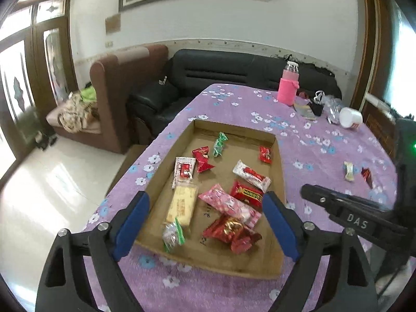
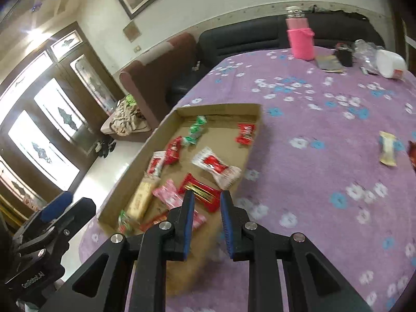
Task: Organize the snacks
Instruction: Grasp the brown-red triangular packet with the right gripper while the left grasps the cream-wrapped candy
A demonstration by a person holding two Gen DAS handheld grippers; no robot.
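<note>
Purple floral tablecloth (image 1: 325, 140) under cardboard tray (image 1: 279, 171), black sofa (image 1: 221, 70) behind.

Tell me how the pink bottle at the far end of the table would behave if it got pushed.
The pink bottle stands tall and narrow, so a high push would probably tip it. Its pink sleeve looks soft, likely grippy, not slippery. Once down, its round body might roll.

My left wrist camera looks down from close above the near end of the cardboard tray (image 1: 234, 267), facing the far sofa (image 1: 234, 72) — my right wrist camera sits off the tray's right corner, tilted, angled leftward across it. Both share the tray, the purple tablecloth (image 2: 325, 161) and the pink bottle (image 2: 300, 39).
</note>
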